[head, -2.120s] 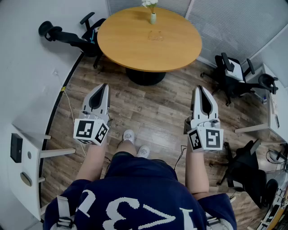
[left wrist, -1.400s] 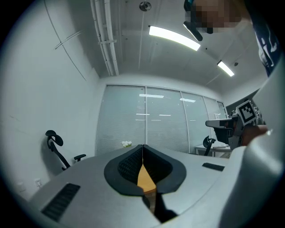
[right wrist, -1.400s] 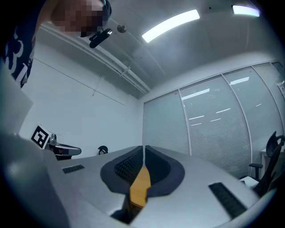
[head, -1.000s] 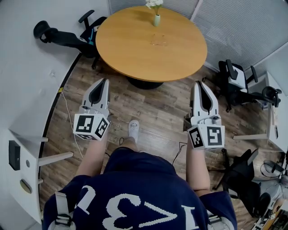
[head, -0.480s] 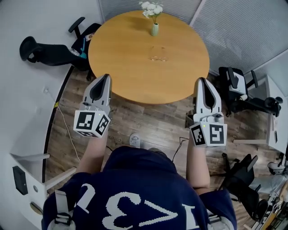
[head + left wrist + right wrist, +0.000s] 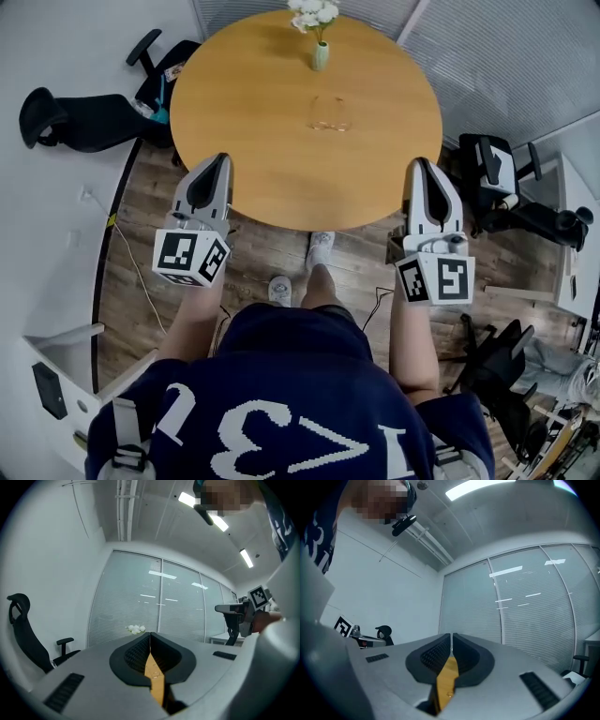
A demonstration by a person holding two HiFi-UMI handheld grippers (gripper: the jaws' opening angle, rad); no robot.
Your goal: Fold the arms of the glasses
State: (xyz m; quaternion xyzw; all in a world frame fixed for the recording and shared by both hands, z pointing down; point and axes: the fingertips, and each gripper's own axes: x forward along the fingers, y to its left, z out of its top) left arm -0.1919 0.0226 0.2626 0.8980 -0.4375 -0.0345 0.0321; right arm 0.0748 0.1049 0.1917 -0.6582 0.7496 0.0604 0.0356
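Observation:
The clear-framed glasses (image 6: pixel 330 113) lie on the round wooden table (image 6: pixel 253 141), past its middle, with a small vase of white flowers (image 6: pixel 320 45) behind them. My left gripper (image 6: pixel 219 160) hangs over the table's near left edge, shut and empty. My right gripper (image 6: pixel 423 165) hangs over the near right edge, its jaws together with only a hairline slit and nothing between them. Both point level toward the table and are well short of the glasses. In the left gripper view the shut jaws (image 6: pixel 150 634) frame a sliver of tabletop (image 6: pixel 156 686); the right gripper view (image 6: pixel 451 635) shows the same.
A black office chair (image 6: pixel 70 117) lies tipped at the left of the table, and another chair (image 6: pixel 497 169) stands at the right. A white desk (image 6: pixel 577 234) is at far right. Cables (image 6: pixel 127 248) run along the wood floor. Blinds cover the glass wall behind the table.
The person has walked toward the table, which now lies nearer and larger. Both grippers went from over the floor to over the table's near edge, jaws unchanged.

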